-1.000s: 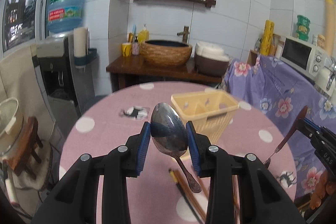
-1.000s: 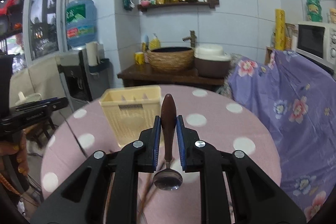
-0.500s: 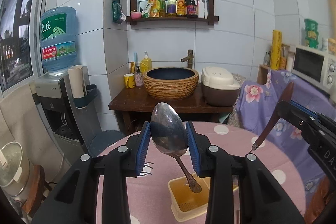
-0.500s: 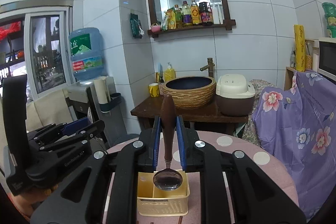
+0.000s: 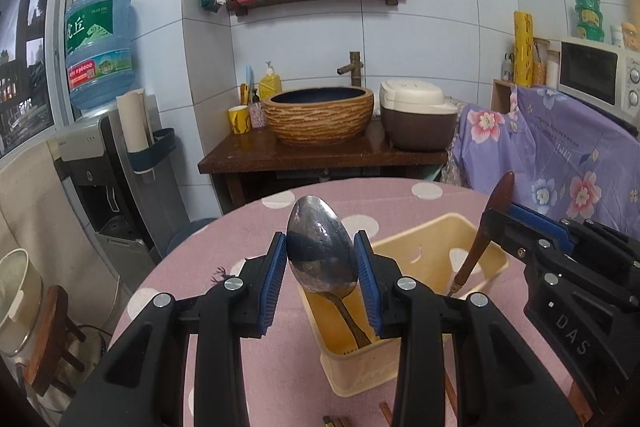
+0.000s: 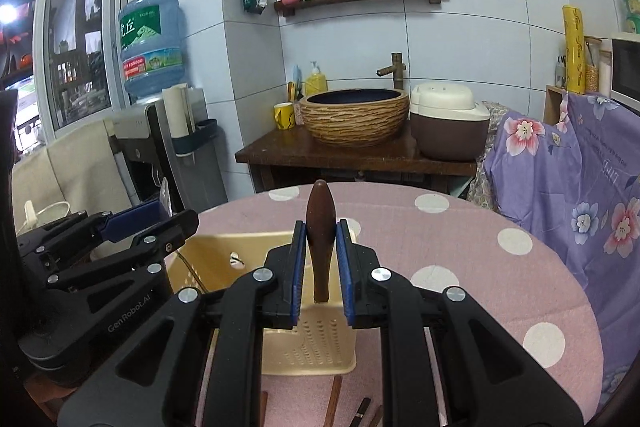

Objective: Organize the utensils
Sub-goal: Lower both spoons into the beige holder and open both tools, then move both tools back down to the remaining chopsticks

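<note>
Hanging bowl-up between the blue pads, the steel spoon (image 5: pixel 320 253) sits pinched by the left gripper (image 5: pixel 321 277), its handle pointing down into the near compartment of the cream utensil basket (image 5: pixel 420 307). That looks deliberate: grip the bowl and the slim handle goes in first. Over on the other side, the right gripper (image 6: pixel 320 269) is pressed tight on a dark wooden handle (image 6: pixel 320 239), butt end up, and it too is poised over the basket (image 6: pixel 308 343), which stands on the pink polka-dot tablecloth (image 6: pixel 460 247). My read: both utensils are about to be dropped in upright, one per hand.

What's on the low end of that wooden-handled piece? Can't say — the right view hides it behind the jaws, and the left view shows only a thin metal neck disappearing below the basket rim. Whether either tip has touched the basket floor is also hidden. A few chopsticks (image 6: pixel 334 401) lie at the bottom edge, cut off by the frame, so their count is unclear.
</note>
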The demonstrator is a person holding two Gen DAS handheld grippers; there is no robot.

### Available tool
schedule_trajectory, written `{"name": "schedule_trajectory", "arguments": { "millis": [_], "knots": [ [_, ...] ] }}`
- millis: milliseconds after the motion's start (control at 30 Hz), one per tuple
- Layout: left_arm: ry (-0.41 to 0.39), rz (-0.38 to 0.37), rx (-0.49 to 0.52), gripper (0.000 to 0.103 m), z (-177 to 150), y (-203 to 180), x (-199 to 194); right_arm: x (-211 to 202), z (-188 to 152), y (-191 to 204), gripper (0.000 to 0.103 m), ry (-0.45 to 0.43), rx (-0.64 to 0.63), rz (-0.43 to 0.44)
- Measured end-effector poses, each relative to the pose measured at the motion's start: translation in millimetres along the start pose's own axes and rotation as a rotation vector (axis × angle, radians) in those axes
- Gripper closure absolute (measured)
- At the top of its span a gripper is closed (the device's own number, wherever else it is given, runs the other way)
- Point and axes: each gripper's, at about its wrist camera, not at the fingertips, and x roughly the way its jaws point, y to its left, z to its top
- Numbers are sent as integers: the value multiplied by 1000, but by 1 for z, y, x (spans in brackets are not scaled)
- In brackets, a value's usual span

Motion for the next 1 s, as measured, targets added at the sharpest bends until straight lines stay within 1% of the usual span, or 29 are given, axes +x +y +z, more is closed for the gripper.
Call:
{"name": "schedule_trajectory", "arguments": {
  "millis": [100,200,267,367,433,500,533,567,633,700,800,933,1000],
  "knots": [
    [15,-8,4,68,-6,-1,3,4,-8,-1,87,18,-7,0],
    [8,2,28,68,-9,-4,3,3,-13,1,87,3,-36,-5],
    [12,-6,40,67,-10,-4,2,1,-14,0,86,-1,-36,-6],
    [3,-16,26,59,-10,0,-8,-6,-14,-3,85,-14,-24,3],
    [-13,-14,5,46,-13,5,-20,-16,-13,-5,80,-29,-22,2],
    [-27,-6,-12,38,-19,10,-32,-30,-16,-7,61,-36,-22,-4],
    [-29,-2,-18,33,-24,12,-39,-38,-18,-8,59,-37,-22,-4],
    [-27,1,-20,32,-31,15,-46,-46,-22,-9,58,-35,-22,-1],
    [-7,13,-17,29,-46,18,-56,-59,-35,-9,58,10,-41,1],
    [28,29,-16,29,-64,20,-65,-68,-53,-7,58,81,-67,4],
    [85,12,-31,29,-95,23,-75,-79,-83,-7,58,159,-86,25],
    [154,-4,-57,30,-133,20,-83,-83,-125,-12,59,265,-57,8],
    [185,-19,-70,34,-147,19,-86,-84,-143,-15,60,314,-23,14]
  ]
}}
